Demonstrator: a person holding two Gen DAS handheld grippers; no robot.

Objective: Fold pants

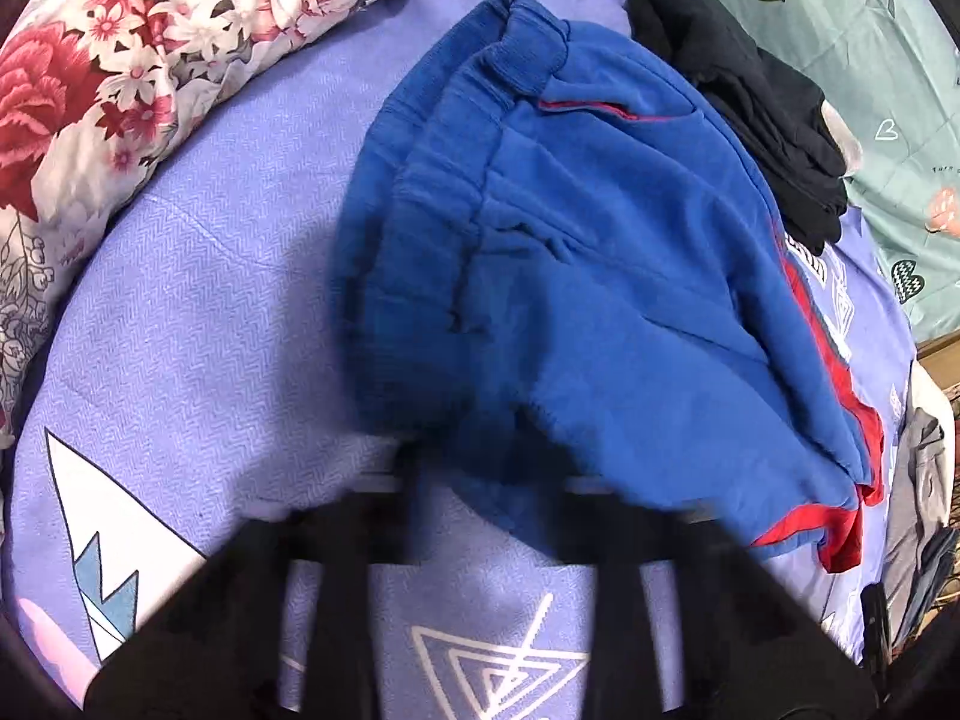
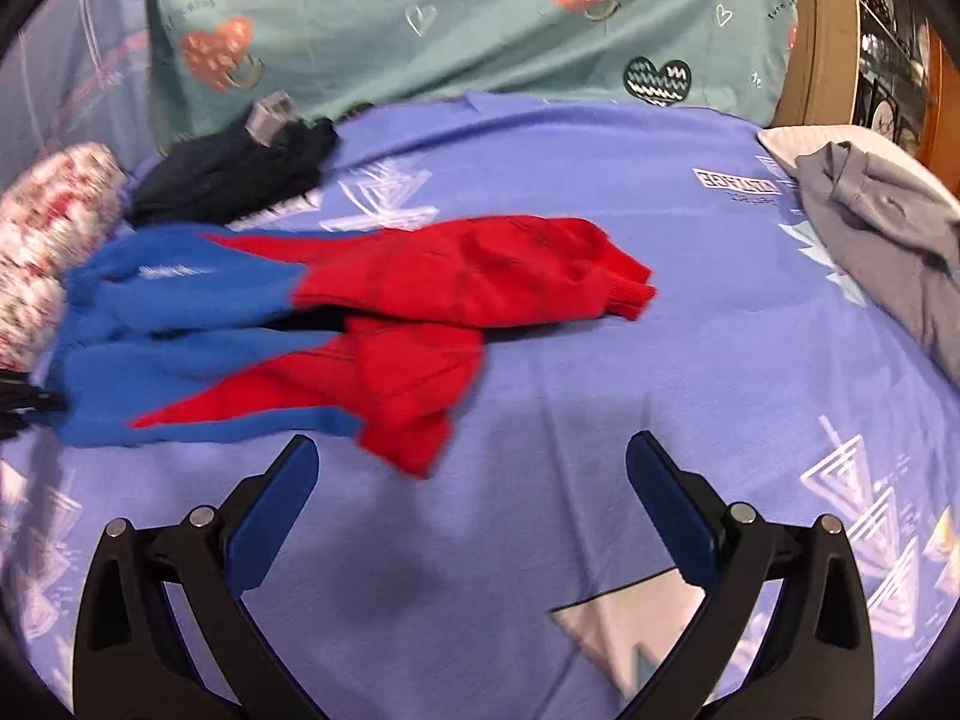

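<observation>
Blue pants (image 1: 570,240) with red lower legs (image 2: 456,276) lie spread on a lilac bedsheet (image 1: 198,312). Their waistband points toward the floral quilt. In the left wrist view my left gripper (image 1: 480,462) is blurred at the near edge of the blue upper part. Blue cloth fills the gap between its fingers and hides the tips, so it is shut on the pants. In the right wrist view my right gripper (image 2: 471,468) is open over bare sheet, just short of the nearer red leg end, with nothing between its blue pads (image 2: 282,492).
A rolled floral quilt (image 1: 90,90) borders the pants on the waistband side. A black garment (image 2: 228,180) lies beyond them against a teal heart-print cover (image 2: 480,18). A grey garment (image 2: 888,240) rests on a white pillow (image 2: 786,141) at the right, beside a wooden frame (image 2: 822,30).
</observation>
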